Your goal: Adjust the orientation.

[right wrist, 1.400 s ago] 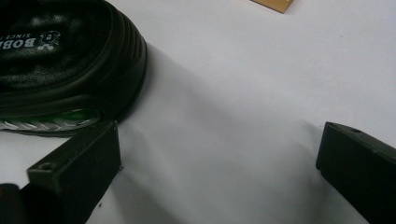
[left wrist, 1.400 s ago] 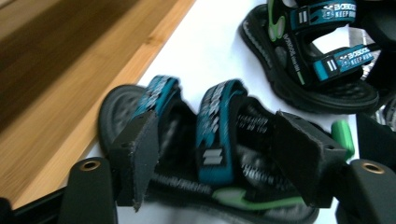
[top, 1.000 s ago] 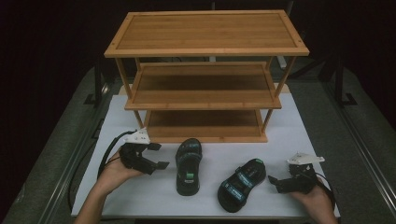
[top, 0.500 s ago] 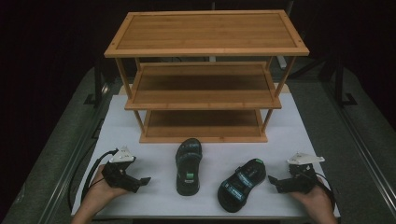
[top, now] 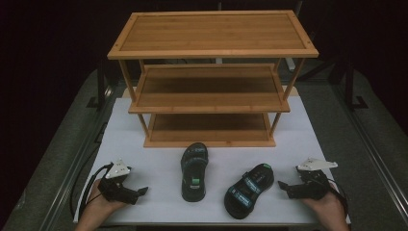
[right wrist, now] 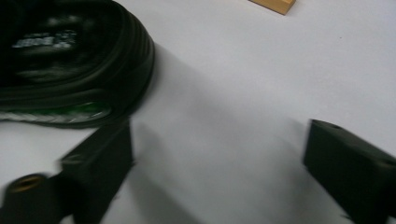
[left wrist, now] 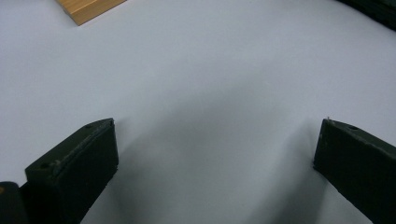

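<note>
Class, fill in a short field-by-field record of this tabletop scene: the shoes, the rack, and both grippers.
sandals: two black, on the white table sheet
left sandal: straight, toe toward rack
right sandal: angled
rack: wooden shoe rack, three shelves, all bare
left gripper: open, nothing between the jaws
right gripper: open, beside right sandal, jaws just closing slightly

Dim surroundings, blurred close-up views

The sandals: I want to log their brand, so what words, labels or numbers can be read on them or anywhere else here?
None can be read.
Left sandal: a pale patch on the strap and a green one at the heel, too small to read.
Right sandal: pale marks on the straps, too small; in the right gripper view light lettering on a strap, too blurred.
Wooden rack: no writing visible.
</note>
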Available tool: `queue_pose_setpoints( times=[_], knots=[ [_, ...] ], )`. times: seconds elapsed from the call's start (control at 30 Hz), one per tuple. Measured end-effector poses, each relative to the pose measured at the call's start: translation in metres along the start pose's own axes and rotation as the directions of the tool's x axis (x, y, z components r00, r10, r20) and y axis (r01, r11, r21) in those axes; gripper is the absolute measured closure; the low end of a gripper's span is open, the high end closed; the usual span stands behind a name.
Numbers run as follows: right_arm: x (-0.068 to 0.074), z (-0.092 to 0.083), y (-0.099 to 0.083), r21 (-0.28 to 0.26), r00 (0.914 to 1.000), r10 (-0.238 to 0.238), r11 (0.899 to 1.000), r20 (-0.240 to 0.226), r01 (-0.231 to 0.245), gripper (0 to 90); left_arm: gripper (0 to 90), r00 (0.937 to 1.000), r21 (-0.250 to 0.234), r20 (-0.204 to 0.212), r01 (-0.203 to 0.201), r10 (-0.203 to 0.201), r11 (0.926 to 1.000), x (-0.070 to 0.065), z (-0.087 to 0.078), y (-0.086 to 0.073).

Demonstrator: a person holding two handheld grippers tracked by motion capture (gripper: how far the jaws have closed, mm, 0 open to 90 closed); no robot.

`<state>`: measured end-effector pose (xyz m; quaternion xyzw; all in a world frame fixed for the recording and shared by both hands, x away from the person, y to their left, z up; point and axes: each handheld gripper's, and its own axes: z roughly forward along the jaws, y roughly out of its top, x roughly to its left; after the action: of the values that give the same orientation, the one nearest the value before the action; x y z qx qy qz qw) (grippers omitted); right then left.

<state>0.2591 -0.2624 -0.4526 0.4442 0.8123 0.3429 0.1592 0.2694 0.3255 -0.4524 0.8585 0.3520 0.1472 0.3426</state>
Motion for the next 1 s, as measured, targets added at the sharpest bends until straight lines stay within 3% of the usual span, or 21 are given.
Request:
queue_pose_setpoints(
  times=[0.03,0.07,0.13,0.23,0.5,0.67,0.83,0.93,1.0],
  knots=[
    [0.000,0.000,0.000,0.000,1.0000,0.000,1.000,0.000,0.000,15.6,0.0,1.0000,0.000,0.000,0.000,0.000,1.0000,0.000,0.000,0.000],
    [-0.003,-0.006,0.000,-0.020,0.9996,0.025,0.999,-0.015,-0.025,21.9,0.0,1.0000,0.000,0.001,0.001,-0.001,1.0000,0.000,0.000,0.000],
    [-0.005,-0.014,0.001,-0.044,0.9988,0.029,0.999,-0.041,-0.031,30.6,0.0,1.0000,0.000,0.002,0.002,-0.002,1.0000,0.000,0.000,0.000],
    [-0.005,-0.025,0.006,-0.078,0.9966,0.018,0.997,-0.080,-0.024,36.3,0.0,1.0000,0.001,0.002,0.002,-0.002,1.0000,0.000,0.000,0.000],
    [0.005,-0.048,0.032,-0.156,0.9876,-0.051,0.987,-0.148,0.027,39.3,0.0,1.0000,0.001,0.002,0.002,-0.002,1.0000,0.000,0.000,0.000],
    [0.022,-0.053,0.054,-0.197,0.9708,-0.111,0.978,-0.213,0.068,39.3,0.0,1.0000,0.001,0.003,0.001,-0.001,1.0000,0.001,0.000,0.000],
    [0.043,-0.052,0.074,-0.216,0.9387,-0.187,0.968,-0.290,0.126,40.8,0.0,1.0000,-0.001,0.003,0.003,-0.003,1.0000,0.001,0.000,0.000],
    [0.050,-0.048,0.081,-0.212,0.9322,-0.211,0.965,-0.294,0.152,43.0,0.0,1.0000,-0.001,0.003,0.004,-0.004,1.0000,0.001,0.000,0.000],
    [0.051,-0.045,0.085,-0.204,0.9346,-0.222,0.964,-0.277,0.169,44.0,0.0,1.0000,-0.001,0.003,0.004,-0.004,1.0000,0.001,0.000,0.000]
  ],
)
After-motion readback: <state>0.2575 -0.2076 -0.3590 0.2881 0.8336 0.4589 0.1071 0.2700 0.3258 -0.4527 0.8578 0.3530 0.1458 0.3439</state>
